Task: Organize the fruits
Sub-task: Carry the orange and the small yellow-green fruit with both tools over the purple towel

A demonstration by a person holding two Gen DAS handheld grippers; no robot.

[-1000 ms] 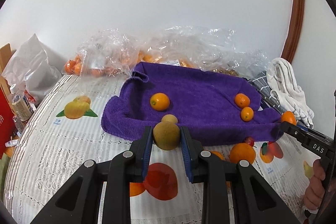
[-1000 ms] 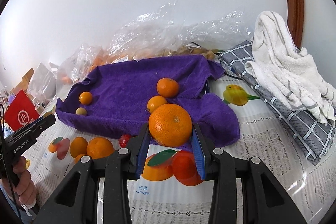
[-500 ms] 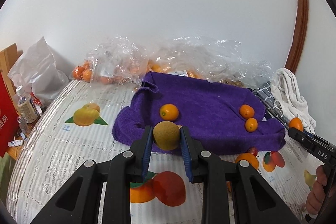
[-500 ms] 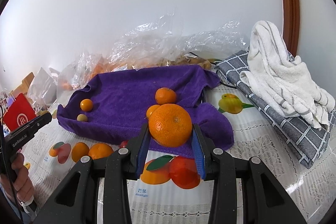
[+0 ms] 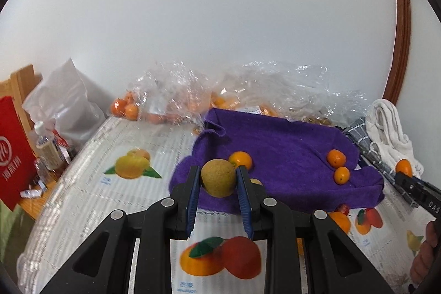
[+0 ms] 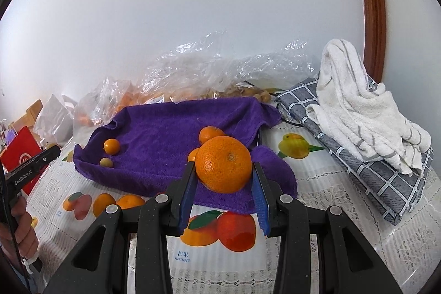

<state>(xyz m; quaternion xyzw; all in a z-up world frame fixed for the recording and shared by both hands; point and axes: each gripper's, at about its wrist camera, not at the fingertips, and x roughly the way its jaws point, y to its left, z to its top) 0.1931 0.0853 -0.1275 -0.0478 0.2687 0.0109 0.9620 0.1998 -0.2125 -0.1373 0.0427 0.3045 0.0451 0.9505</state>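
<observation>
I am holding a brown-green fruit (image 5: 218, 181) in my closed left claw (image 5: 217, 185) and a big orange (image 6: 223, 164) in my right claw (image 6: 224, 178), both above the purple towel (image 5: 281, 156), so next I am needing to lower and release them gently.

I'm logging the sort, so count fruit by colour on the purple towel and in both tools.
Orange: 4, three small oranges on the purple towel, one large orange in the right tool.
Brownish fruit: 1, in the left tool.
Yellow-green fruit: 1
Total: 6
</observation>
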